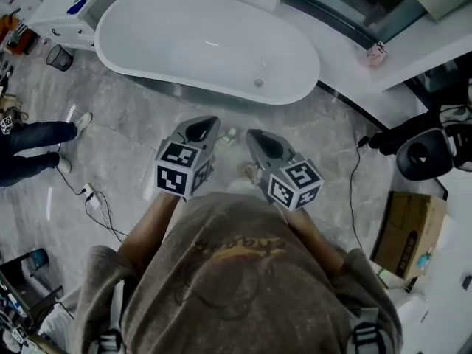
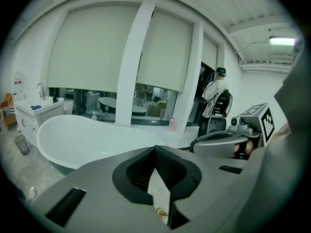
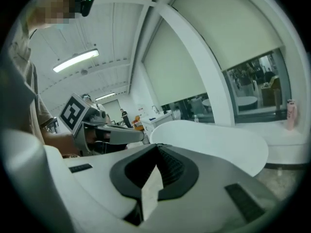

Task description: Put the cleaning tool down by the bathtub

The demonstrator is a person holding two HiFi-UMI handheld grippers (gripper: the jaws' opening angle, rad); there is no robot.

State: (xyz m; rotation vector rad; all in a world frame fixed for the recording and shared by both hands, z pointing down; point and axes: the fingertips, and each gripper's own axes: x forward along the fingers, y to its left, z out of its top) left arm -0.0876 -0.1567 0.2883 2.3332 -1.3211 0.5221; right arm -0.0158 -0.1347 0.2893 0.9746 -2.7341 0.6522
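Grey left tool (image 1: 207, 127) and right tool (image 1: 254, 140) pointed side by side at white bathtub (image 1: 206, 43), both clenched empty.

The head view looked steeply down from the person's head onto the floor (image 1: 147, 146) and the bathtub (image 1: 206, 43) just ahead. Each gripper view sat close behind its own jaws, facing roughly level across the room; both shared the bathtub and the window blinds (image 2: 92, 47)

Brown printed T-shirt (image 1: 236, 271); grey left tool (image 1: 202, 128) and right tool (image 1: 258, 141) bear marker cubes (image 1: 181, 169).
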